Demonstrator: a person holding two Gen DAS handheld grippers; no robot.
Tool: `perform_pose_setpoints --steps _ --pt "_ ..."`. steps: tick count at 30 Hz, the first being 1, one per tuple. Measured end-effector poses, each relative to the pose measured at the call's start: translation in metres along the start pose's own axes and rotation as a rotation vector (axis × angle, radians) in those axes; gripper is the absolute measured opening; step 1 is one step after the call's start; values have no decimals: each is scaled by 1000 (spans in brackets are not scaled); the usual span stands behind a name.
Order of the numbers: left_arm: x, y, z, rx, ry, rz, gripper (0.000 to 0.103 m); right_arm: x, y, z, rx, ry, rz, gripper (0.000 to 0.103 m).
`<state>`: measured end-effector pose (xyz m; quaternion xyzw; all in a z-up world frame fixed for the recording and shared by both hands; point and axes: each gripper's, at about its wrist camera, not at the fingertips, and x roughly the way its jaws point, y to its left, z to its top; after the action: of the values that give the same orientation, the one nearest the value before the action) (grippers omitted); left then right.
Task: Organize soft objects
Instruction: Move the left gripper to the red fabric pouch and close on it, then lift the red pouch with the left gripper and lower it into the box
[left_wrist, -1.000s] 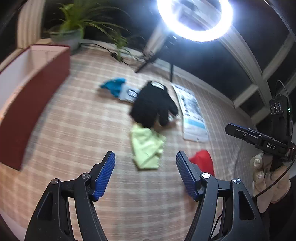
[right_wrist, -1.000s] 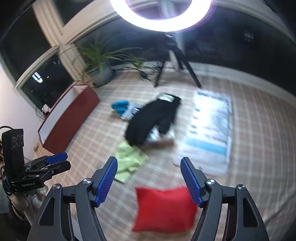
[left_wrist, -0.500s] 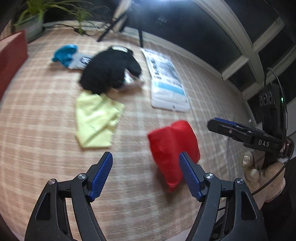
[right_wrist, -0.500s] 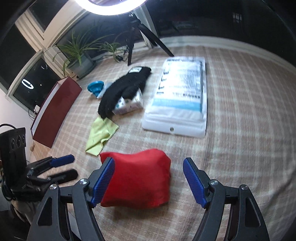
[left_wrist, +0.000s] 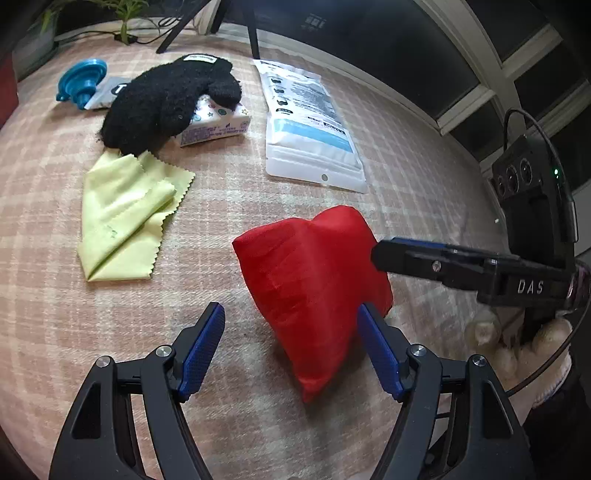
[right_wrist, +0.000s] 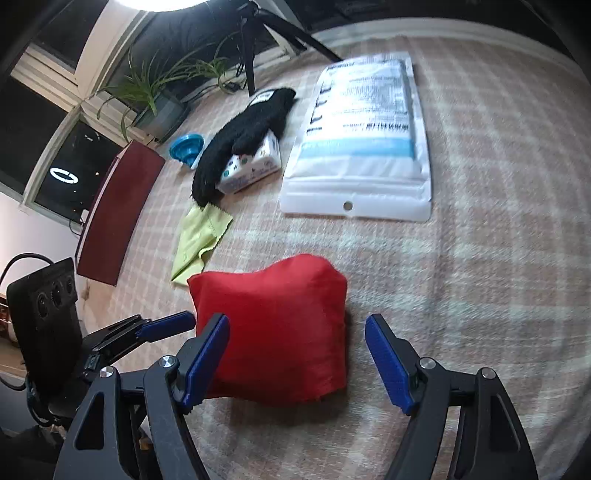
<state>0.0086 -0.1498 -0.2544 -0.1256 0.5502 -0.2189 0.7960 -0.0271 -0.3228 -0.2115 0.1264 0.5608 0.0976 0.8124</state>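
Observation:
A red fabric pouch (left_wrist: 310, 280) (right_wrist: 273, 325) lies puffed up on the checked blanket. My left gripper (left_wrist: 291, 314) stands open low over it; the pouch sits between the pads, close against the right one. My right gripper (right_wrist: 297, 325) is open too, its left pad overlapping the pouch's near left corner and its right pad clear of it. In the left wrist view the right gripper (left_wrist: 384, 253) reaches the pouch's far right side. Further back lie a yellow-green cloth (left_wrist: 125, 214) (right_wrist: 201, 240) and a black fuzzy glove (left_wrist: 166, 99) (right_wrist: 243, 129).
The glove rests on a tissue pack (left_wrist: 218, 125). A blue funnel (left_wrist: 83, 79) and a white zip bag (left_wrist: 310, 122) (right_wrist: 362, 136) lie beyond. A dark red box (right_wrist: 118, 210), a potted plant (right_wrist: 155, 96) and a tripod (right_wrist: 251, 48) stand at the blanket's far edge.
Both grippers have come down and tilted toward the red pouch, which now fills the space between their jaws. The ring light has left the left wrist view.

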Motion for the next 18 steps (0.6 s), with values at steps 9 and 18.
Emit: perform_pose_setpoints --steps 9,18 --pt "6 -2 -3 22 6 -25 42 16 0 -4 17 63 58 54" --pt "3 -13 -3 97 9 -17 30 15 15 -6 19 59 65 40"
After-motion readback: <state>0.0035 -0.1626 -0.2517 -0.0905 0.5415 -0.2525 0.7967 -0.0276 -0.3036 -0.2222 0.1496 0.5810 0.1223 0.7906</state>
